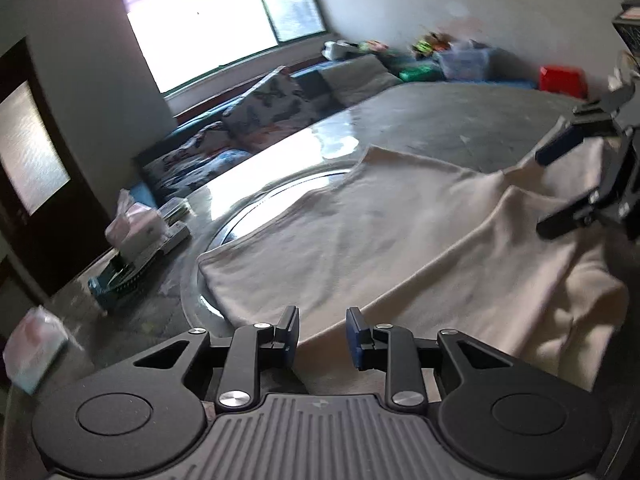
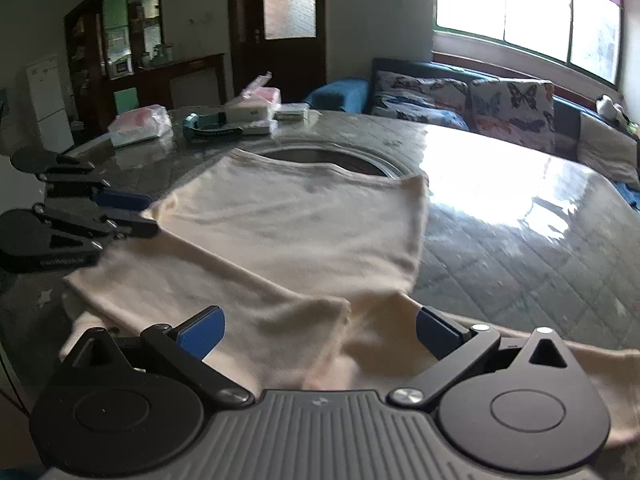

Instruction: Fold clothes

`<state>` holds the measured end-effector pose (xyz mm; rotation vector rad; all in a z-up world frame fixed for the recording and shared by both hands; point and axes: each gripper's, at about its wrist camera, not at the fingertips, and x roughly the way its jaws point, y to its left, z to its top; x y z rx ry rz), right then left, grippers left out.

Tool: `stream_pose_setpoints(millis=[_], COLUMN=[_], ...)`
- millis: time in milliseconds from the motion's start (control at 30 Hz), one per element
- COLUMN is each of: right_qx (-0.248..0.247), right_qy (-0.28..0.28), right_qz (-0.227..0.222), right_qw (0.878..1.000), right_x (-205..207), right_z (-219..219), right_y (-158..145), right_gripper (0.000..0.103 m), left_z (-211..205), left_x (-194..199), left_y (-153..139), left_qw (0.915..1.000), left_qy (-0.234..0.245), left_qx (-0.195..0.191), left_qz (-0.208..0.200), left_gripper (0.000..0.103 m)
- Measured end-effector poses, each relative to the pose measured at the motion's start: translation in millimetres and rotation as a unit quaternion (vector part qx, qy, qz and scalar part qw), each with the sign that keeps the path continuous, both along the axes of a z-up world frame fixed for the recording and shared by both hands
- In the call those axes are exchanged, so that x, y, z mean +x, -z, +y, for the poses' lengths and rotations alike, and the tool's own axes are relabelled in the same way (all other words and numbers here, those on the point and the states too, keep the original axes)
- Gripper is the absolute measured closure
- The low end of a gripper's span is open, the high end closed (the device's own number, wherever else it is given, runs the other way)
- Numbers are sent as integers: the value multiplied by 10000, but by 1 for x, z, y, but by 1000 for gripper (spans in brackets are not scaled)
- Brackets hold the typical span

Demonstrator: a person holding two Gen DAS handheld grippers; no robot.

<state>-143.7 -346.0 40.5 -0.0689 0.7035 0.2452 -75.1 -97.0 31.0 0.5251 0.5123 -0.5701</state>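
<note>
You had the large round grey tabletop under a glossy, glaring sheet, with the inset circular glass turntable at its middle, and the cream knitted garment lay spread across both, its far edge over the turntable and its near edge hanging toward you off the tabletop's rim. One panel was already laid diagonally over the body, and a loose flap bunched just ahead of your right gripper, so the fold looked partway along, though I could not tell which fold of the sequence it was. Your right gripper's blue-padded fingers stood wide apart, straddling that bunched cloth and pinching nothing. Your left gripper sat at the garment's side edge with its fingers parted by a narrow gap, and nothing visibly lay between them. To do this well, I judged you needed both grips on matching points of one edge, taking every layer of it, and then to carry the cloth across low and level, so the soft knit did not drag the lower layers on that slick surface. The wrapped tissue packs stood well apart.
</note>
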Motion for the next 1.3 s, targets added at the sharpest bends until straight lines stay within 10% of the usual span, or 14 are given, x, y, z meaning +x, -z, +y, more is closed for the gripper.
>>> stream_pose_setpoints(millis=[233,733,1300], right_qx=[43,86,-43], right_qy=[95,-1961,-2977], right_qz=[0,191,746], right_qw=[9999,9804,9517], right_x=[-4,65,104], right_z=[-12,90,148], right_y=[-5,-25,-8], right_gripper=[1,25,98], left_z=[17,65,65], left_x=[9,-69,-81], left_y=[-7,0,10], left_qw=[9997,9831,9760], left_qy=[-146,-1302,-1532], left_qx=[-156,-1088,-1345], left_qz=[155,687,766], left_gripper=[74,65,66])
